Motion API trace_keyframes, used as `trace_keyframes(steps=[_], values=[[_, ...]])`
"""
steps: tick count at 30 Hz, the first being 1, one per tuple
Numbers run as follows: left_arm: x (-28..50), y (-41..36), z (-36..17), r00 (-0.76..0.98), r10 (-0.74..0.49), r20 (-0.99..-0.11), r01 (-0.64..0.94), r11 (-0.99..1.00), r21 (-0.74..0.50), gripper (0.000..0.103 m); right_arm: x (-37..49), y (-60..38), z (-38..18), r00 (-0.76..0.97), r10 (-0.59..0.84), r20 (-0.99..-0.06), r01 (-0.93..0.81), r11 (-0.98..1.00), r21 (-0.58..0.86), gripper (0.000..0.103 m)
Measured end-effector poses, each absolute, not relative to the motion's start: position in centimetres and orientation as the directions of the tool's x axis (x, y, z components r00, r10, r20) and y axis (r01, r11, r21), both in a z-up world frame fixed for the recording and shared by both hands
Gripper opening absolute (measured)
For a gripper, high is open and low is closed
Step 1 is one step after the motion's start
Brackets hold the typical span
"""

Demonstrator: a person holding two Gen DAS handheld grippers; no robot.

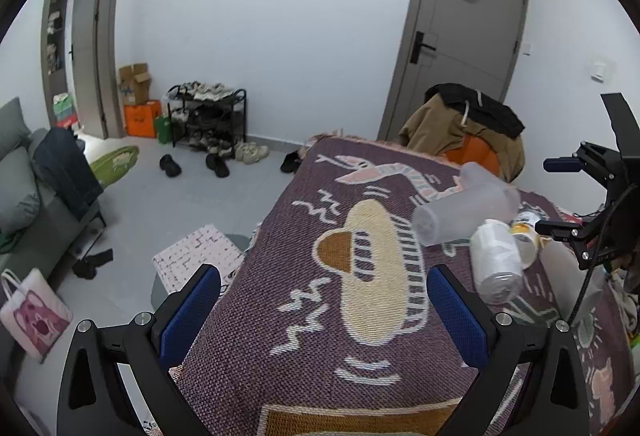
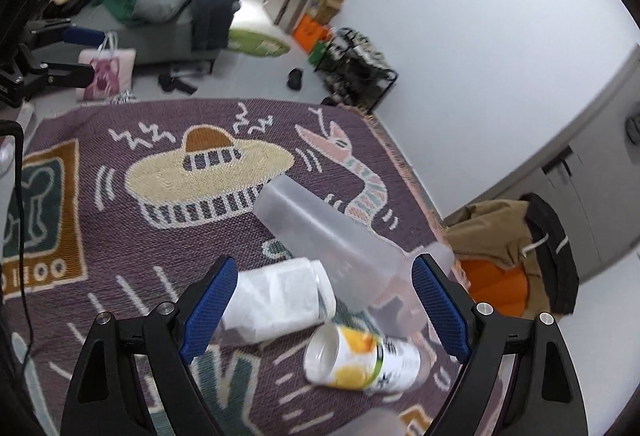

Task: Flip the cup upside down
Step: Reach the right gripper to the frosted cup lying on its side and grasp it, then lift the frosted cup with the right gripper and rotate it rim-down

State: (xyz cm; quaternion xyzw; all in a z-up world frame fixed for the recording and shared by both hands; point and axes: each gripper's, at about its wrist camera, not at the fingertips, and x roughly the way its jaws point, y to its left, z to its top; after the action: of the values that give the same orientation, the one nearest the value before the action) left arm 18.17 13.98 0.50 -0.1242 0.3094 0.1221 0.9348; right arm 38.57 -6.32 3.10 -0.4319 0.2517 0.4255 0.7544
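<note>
The translucent plastic cup point(image 2: 320, 240) lies on its side on the woven purple cloth point(image 2: 120, 236) that covers the bench, just ahead of the right tongs point(image 2: 324, 310). Its wide mouth end points back toward the right-hand finger of those tongs and its closed base points away, toward the sombrero pattern point(image 2: 208, 171). The right tongs stand wide apart with nothing between the blue pads point(image 2: 210, 310); whether the pad on the other side touches the cup's rim cannot be told, since the cup is blurred there.

From the left wrist view the same cup point(image 1: 466, 207) is well ahead and off to the right of the left tongs point(image 1: 324, 312), which are also spread wide and hold nothing, with only the cloth point(image 1: 280, 256) between their fingers. The right tongs point(image 1: 560, 195) show at the far right edge of that view, just beyond the cup.

The cup is frosted, nearly colourless and slightly tapered, with the cloth's pattern showing dimly through its wall.

Two other containers crowd it. A white-wrapped plastic jar point(image 2: 280, 300) lies on its side between the right tongs' fingers, touching or almost touching the cup's near flank. A yellow-and-white printed can point(image 2: 360, 360) lies on its side closer still to the tongs, open end facing left. Both sit nearer the tongs than the cup's base. Beyond the bench edge a brown jacket point(image 2: 504, 240) hangs over an orange chair point(image 2: 496, 284).
</note>
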Motion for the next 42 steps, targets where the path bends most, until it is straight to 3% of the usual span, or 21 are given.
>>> trace_keyframes(steps=[9, 18, 33, 36, 42], values=[[19.7, 16.9, -1.4, 0.734, 0.175, -0.657, -0.370, 0.913, -0.170, 0.103, 41.6, -1.5, -0.1, 0.464, 0.330, -0.822, -0.884, 0.111, -0.455, 0.088], [20.1, 19.3, -2.4, 0.726, 0.179, -0.663, -0.402, 0.894, -0.198, 0.103, 44.1, 2.7, -3.5, 0.439, 0.116, -0.891, -0.886, -0.111, -0.451, 0.088], [20.2, 21.5, -3.8, 0.726, 0.136, -0.674, -0.409, 0.873, -0.265, 0.102, 46.6, 5.3, -9.1, 0.361, -0.176, -0.916, -0.910, -0.283, -0.304, 0.088], [20.0, 21.9, -3.8, 0.727, 0.136, -0.673, -0.414, 0.869, -0.272, 0.103, 46.7, 5.3, -8.8, 0.322, -0.183, -0.929, -0.922, -0.284, -0.263, 0.075], [20.1, 22.1, -3.8, 0.729, 0.139, -0.670, -0.423, 0.861, -0.282, 0.102, 45.1, 5.3, -6.9, 0.314, -0.174, -0.933, -0.918, -0.308, -0.251, 0.074]])
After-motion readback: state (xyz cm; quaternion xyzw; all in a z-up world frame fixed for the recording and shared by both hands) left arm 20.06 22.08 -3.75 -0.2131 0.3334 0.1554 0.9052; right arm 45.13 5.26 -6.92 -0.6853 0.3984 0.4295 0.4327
